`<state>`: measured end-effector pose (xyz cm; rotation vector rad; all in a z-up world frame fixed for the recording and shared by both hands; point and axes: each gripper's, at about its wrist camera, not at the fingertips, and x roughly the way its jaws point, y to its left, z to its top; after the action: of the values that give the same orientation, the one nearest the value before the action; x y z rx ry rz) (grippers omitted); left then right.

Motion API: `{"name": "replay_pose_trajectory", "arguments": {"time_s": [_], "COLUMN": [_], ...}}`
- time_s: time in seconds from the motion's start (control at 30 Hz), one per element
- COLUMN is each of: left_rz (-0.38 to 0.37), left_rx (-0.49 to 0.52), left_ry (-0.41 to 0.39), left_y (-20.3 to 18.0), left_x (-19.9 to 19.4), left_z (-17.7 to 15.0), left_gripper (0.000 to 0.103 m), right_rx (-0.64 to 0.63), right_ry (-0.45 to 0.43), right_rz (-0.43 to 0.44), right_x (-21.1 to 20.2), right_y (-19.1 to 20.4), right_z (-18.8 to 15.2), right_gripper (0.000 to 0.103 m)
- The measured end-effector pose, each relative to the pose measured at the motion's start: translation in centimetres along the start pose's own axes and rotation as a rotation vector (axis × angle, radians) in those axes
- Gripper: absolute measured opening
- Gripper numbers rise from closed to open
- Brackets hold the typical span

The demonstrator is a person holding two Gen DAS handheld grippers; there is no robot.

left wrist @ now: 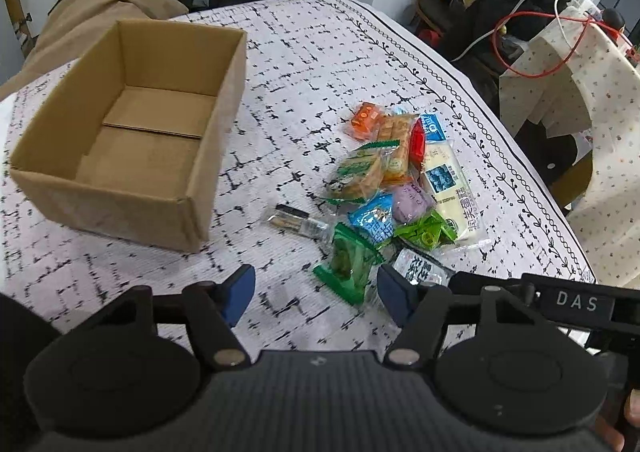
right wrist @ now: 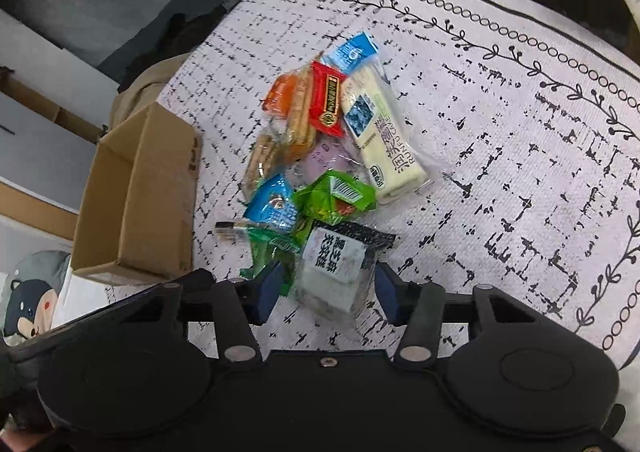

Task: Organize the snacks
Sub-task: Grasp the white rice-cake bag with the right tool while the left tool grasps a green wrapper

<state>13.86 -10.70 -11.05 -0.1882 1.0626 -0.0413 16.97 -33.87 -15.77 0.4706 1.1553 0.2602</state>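
We hold a gripper in each hand above a table covered by a white cloth (left wrist: 304, 64) with black dashes and a leafy border. Both point steeply down at a heap of snacks (left wrist: 396, 180) lying on the cloth toward its bordered edge, just right of an open cardboard box (left wrist: 132, 132) whose inside shows only its bottom flaps. Our left gripper (left wrist: 316, 292) hangs over the near end of the heap with its jaws spread; a dark green packet (left wrist: 346, 264) lies on the cloth between the blue pads (left wrist: 240, 292), touching neither that we can see. Our right gripper (right wrist: 326, 290) comes at the heap from the other side, its jaws also spread, and a clear packet with a white label and black top (right wrist: 336, 268) sits between them with a gap at each pad, so nothing is pinched. In the right wrist view a bright green packet (right wrist: 340, 196) and a blue one (right wrist: 272, 206) lie just beyond that clear packet, and farther off a long pale bar (right wrist: 380, 132) lies beside a red packet (right wrist: 328, 100) and an orange one (right wrist: 282, 92). A small dark-capped stick (left wrist: 292, 220) lies between the box and the heap. Fingertips (left wrist: 628, 412) show at the lower right corner of the left wrist view
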Motion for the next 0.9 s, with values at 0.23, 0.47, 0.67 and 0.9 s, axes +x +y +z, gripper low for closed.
{"name": "replay_pose_trajectory", "arguments": {"time_s": [0.23, 0.47, 0.67, 0.9], "left_rz": [0.007, 0.005, 0.009, 0.029], "left_rx": [-0.006, 0.001, 0.014, 0.025], "left_ry": [0.051, 0.101, 0.127, 0.142], "left_y": [-1.1, -1.7, -2.6, -3.1], "left_x": [3.4, 6.0, 7.7, 8.8], "left_z": [0.5, 0.7, 0.7, 0.4], "left_gripper": [0.067, 0.067, 0.067, 0.050], "right_rx": [0.083, 0.112, 0.095, 0.084], "right_ry": [0.045, 0.069, 0.044, -0.002], "right_rz": [0.012, 0.021, 0.014, 0.016], "right_x": [2.0, 3.0, 3.1, 2.1], "right_y": [-1.7, -2.6, -2.7, -2.8], "right_z": [0.8, 1.0, 1.3, 1.5], "right_gripper": [0.042, 0.015, 0.004, 0.003]}}
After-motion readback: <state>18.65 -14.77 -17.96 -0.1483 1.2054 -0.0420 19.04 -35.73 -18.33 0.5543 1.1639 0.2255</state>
